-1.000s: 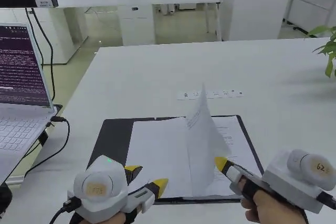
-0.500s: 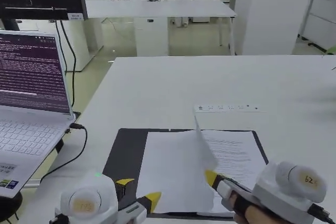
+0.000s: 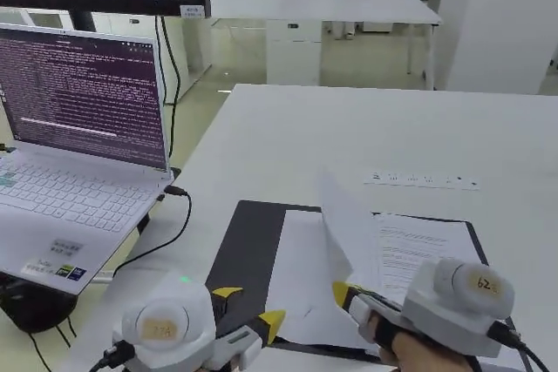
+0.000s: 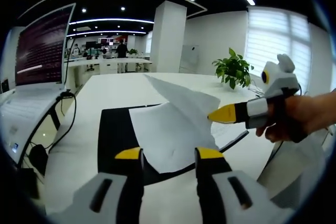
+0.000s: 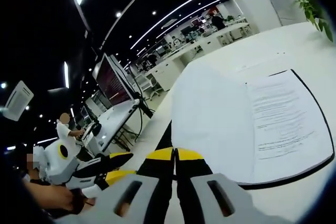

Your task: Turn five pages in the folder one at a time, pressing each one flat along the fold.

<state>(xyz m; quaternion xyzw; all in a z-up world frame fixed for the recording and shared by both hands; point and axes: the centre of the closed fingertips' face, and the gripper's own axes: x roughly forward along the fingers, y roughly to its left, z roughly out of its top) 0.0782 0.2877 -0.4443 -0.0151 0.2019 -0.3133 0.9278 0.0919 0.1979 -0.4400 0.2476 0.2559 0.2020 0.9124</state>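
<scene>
The right hand-held gripper (image 3: pixel 342 294) pinches a page (image 3: pixel 347 219) mid-turn over the folder (image 3: pixel 248 254), the left hand-held gripper (image 3: pixel 251 307) hangs open, and pressing flat is not yet done.

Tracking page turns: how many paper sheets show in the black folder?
3: a lifted white sheet in the right gripper, a flat blank sheet left, a printed sheet right; others may lie beneath.

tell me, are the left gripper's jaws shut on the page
No, the left gripper has its jaws apart with nothing between them; the raised page is held by the right gripper, whose jaws are shut.
</scene>
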